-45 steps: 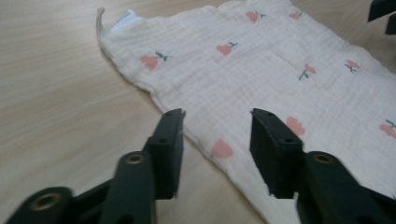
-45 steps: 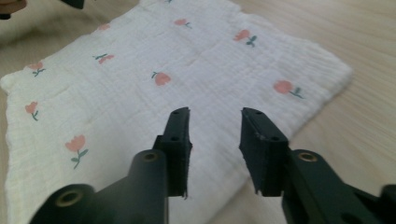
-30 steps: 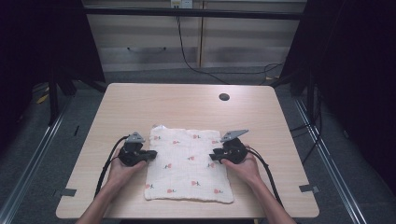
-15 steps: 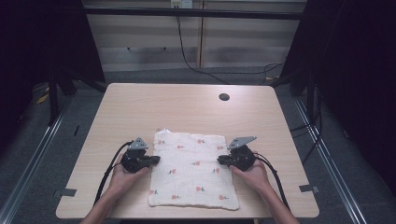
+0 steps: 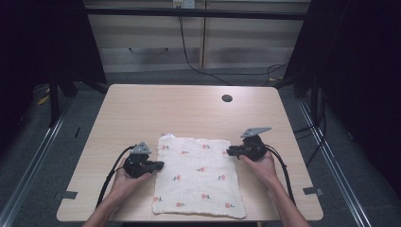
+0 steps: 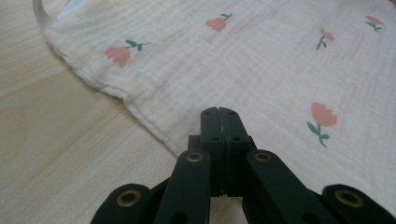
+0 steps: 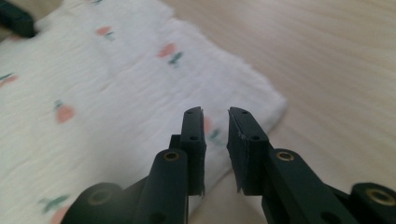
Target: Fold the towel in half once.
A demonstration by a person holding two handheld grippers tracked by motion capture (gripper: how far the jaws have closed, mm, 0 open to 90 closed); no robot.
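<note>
Cloth lies flat between both claws.

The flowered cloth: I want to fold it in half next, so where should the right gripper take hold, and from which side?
Probably the cloth's thin right hem near its far right corner, coming in low from the right over the bare table. The cloth lies flat, so only an edge offers the jaws something to pinch. The right gripper already hovers there, jaws slightly apart, with nothing clamped.
</note>
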